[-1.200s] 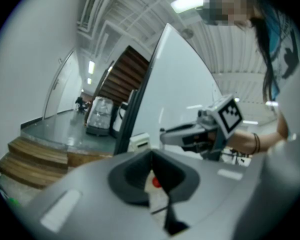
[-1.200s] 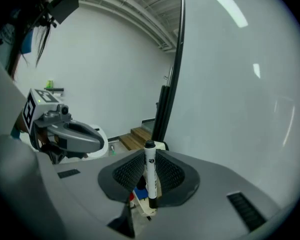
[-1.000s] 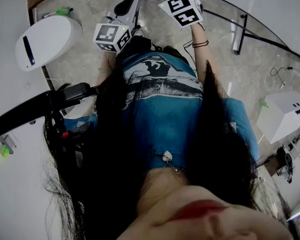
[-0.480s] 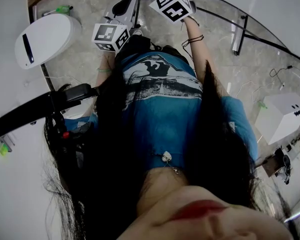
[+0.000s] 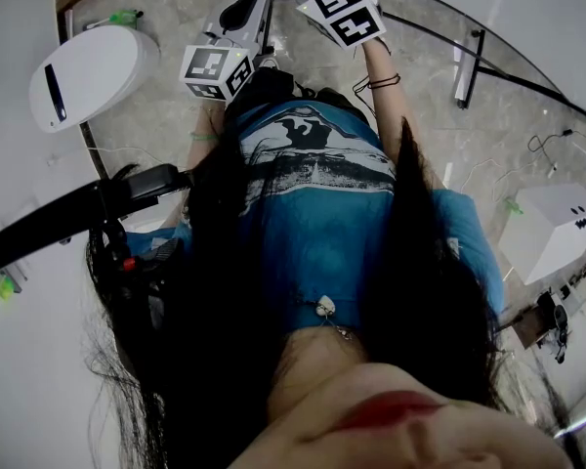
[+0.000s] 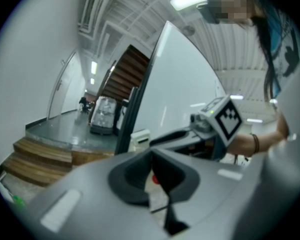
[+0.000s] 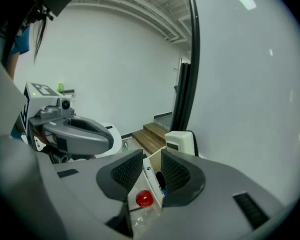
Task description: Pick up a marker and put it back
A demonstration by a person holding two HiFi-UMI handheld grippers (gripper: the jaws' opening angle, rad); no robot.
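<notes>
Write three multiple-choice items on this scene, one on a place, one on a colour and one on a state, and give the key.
1. In the head view, the white rounded plastic device lies
A. at picture left of the person's blue printed shirt
B. at its picture right
C. on it

2. The small round thing just below the right gripper's pads is
A. green
B. red
C. yellow

3. The right gripper's jaws stand
A. pressed together
B. apart
C. clamped on a cup

Key:
1 A, it sits well to the left of the shirt.
2 B, it shows bright red.
3 B, the jaws have just been opening, and a gap shows with the wall of a cream open box between them.
</notes>
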